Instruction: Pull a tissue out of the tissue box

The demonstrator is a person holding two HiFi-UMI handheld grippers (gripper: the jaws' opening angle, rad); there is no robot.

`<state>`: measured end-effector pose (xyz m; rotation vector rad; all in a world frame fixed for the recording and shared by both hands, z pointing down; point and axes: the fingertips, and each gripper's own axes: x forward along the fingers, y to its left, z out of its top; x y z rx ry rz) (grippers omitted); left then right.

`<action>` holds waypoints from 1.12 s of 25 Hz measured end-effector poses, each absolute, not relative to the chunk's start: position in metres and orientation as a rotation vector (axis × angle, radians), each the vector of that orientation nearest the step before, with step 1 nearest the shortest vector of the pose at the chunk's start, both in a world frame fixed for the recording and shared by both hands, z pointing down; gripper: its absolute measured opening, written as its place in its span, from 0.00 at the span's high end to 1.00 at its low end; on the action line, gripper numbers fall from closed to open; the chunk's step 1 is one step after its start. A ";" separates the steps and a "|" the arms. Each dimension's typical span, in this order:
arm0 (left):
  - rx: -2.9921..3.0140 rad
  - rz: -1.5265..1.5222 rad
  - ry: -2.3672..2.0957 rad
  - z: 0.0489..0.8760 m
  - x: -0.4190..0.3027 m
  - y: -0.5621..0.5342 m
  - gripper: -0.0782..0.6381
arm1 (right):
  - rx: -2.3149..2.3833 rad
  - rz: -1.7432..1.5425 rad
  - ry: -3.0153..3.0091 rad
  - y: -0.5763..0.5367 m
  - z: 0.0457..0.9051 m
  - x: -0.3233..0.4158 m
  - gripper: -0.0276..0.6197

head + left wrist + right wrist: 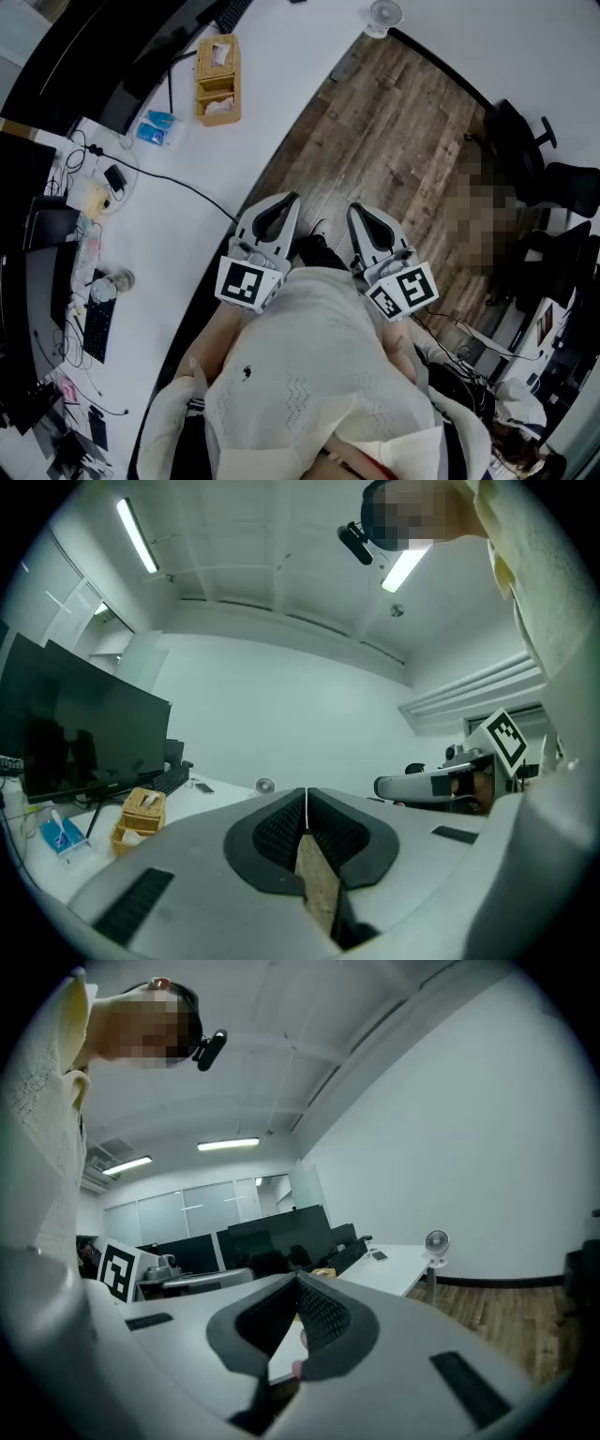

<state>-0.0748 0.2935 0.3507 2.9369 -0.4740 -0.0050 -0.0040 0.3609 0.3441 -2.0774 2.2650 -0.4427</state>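
The tissue box [217, 80] is a wicker holder with white tissue showing at its top slot, far back on the white desk [187, 234]. It also shows small in the left gripper view, as the tissue box [139, 819] left of the jaws. My left gripper [286, 199] and right gripper [356, 208] are held side by side close to the person's chest, over the desk edge and the wooden floor, far from the box. Both are shut, tips touching, with nothing between them. The left gripper [306, 791] and right gripper [298, 1279] point up and outward.
A blue packet [156, 127] lies beside the box. Dark monitors [75, 724], a keyboard [97, 328], a glass jar [117, 281] and cables crowd the desk's left. A small fan [384, 14] stands at the far end. Office chairs [525, 141] stand on the wooden floor at right.
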 end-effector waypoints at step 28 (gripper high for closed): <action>2.953 -0.007 -0.661 0.350 0.069 0.271 0.87 | -2.000 -0.369 2.380 0.339 0.352 0.139 0.96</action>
